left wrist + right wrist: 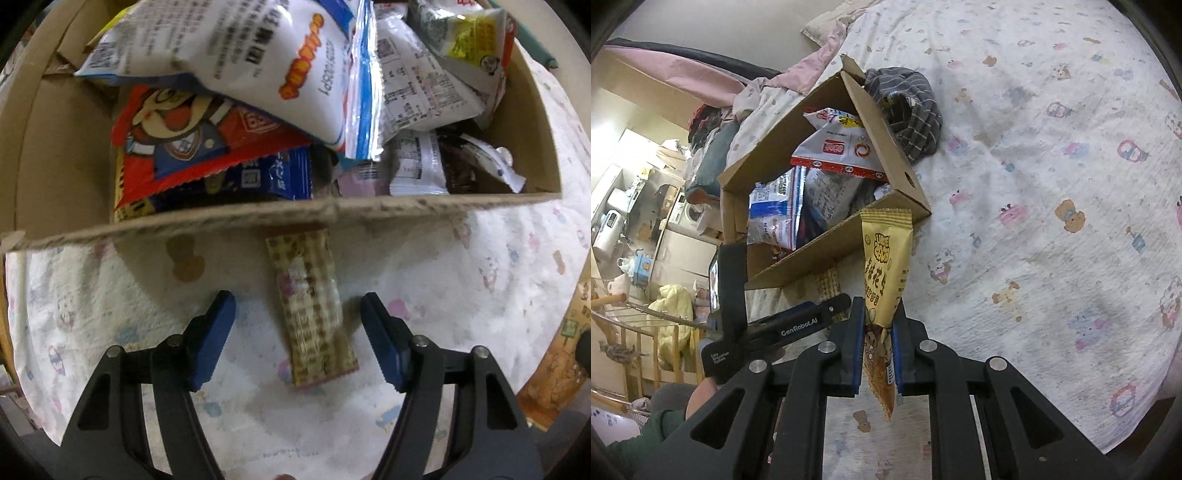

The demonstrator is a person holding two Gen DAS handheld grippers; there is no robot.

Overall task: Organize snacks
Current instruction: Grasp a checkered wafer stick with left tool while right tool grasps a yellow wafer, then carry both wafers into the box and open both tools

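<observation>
A slim checkered brown snack bar (310, 306) lies on the patterned sheet just in front of the cardboard box (332, 210). My left gripper (295, 299) points down over the bar, open, one blue pad on each side and neither touching it. The box holds several snack bags, among them a white bag (280, 55) and a red cartoon bag (192, 140). In the right wrist view, my right gripper (879, 306) is shut on a yellow peanut packet (886, 251), which hangs upright near the box corner (916, 206). The bar (827, 284) shows beside the left gripper's black housing (768, 332).
A grey striped cloth (908, 110) lies against the box's far side. An orange printed packet (554, 369) sits at the right edge of the sheet. The sheet (1052, 184) stretches to the right of the box. A hand in a green sleeve (698, 398) holds the left gripper.
</observation>
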